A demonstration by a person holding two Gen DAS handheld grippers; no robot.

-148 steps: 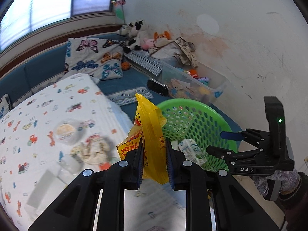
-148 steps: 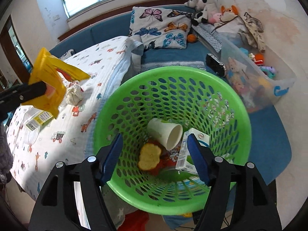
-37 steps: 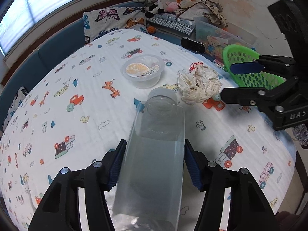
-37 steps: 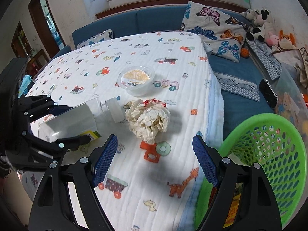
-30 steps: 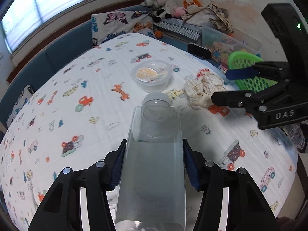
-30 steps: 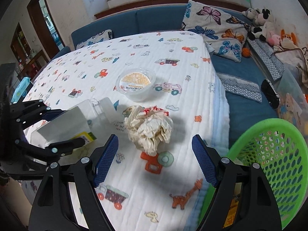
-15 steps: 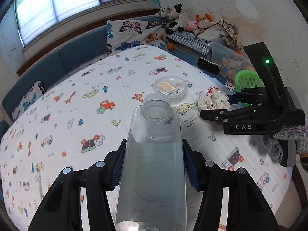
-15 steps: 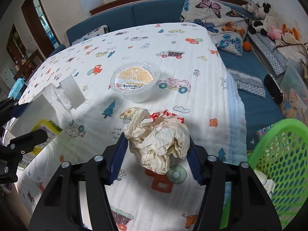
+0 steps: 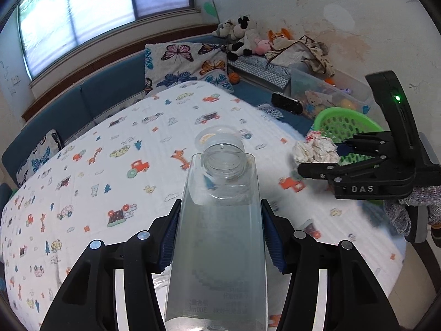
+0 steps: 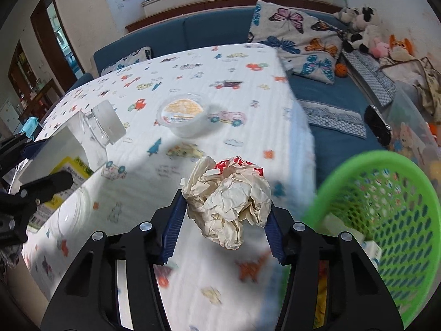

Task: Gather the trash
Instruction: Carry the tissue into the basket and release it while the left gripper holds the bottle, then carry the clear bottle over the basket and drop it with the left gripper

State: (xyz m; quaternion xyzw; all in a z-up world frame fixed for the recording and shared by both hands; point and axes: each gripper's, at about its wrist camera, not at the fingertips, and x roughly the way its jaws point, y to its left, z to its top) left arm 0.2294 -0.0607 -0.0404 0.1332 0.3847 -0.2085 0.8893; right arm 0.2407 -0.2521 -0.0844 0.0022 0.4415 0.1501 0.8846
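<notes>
Crinkled paper wad [image 10: 230, 202], closing right tool [image 10: 222, 222]

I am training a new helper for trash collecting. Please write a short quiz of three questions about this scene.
1. What does the right hand-held gripper hold?
2. True or false: the clear bottle in the left hand-held gripper has its cap on.
3. Where is the green basket: A) on the table, B) beside the table?

Key: 1. The crumpled paper. 2. False. 3. B.
</notes>
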